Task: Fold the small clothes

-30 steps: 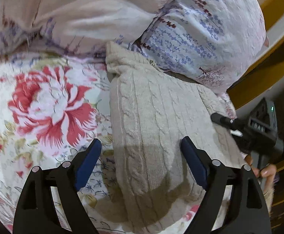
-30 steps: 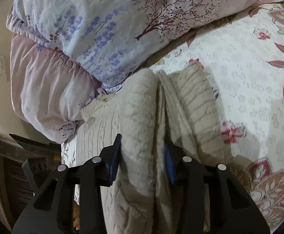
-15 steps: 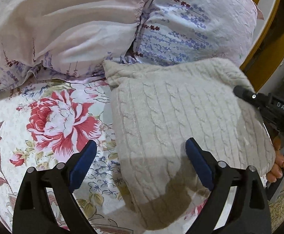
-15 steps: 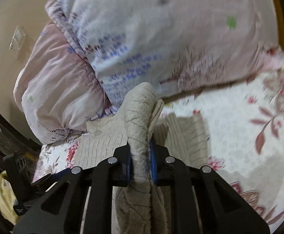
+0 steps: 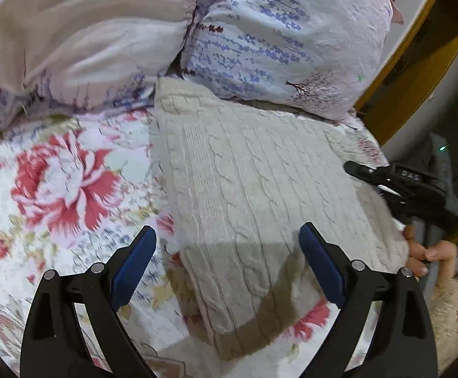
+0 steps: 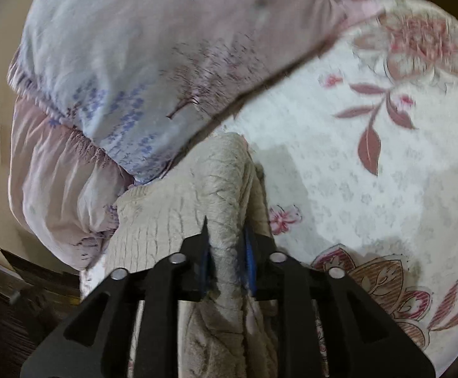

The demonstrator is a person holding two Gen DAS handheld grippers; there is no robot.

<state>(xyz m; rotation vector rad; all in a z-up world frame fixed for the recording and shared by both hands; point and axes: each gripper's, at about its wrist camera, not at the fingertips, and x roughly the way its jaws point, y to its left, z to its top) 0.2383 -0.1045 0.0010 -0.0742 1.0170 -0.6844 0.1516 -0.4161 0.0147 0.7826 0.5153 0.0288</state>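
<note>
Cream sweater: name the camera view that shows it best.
The left wrist view: the cream sweater lies spread across the floral bedspread, cable pattern plain. The right wrist view shows only a bunched fold pinched between the right gripper fingers, blurred.

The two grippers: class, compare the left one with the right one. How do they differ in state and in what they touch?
The left gripper stands wide open, while the right gripper is shut. The left one holds nothing and hovers over the cream knit sweater, whereas the right one pinches a bunched fold of that sweater between its blue pads. Both are black with blue pads, and both work over the floral bedsheet.
</note>
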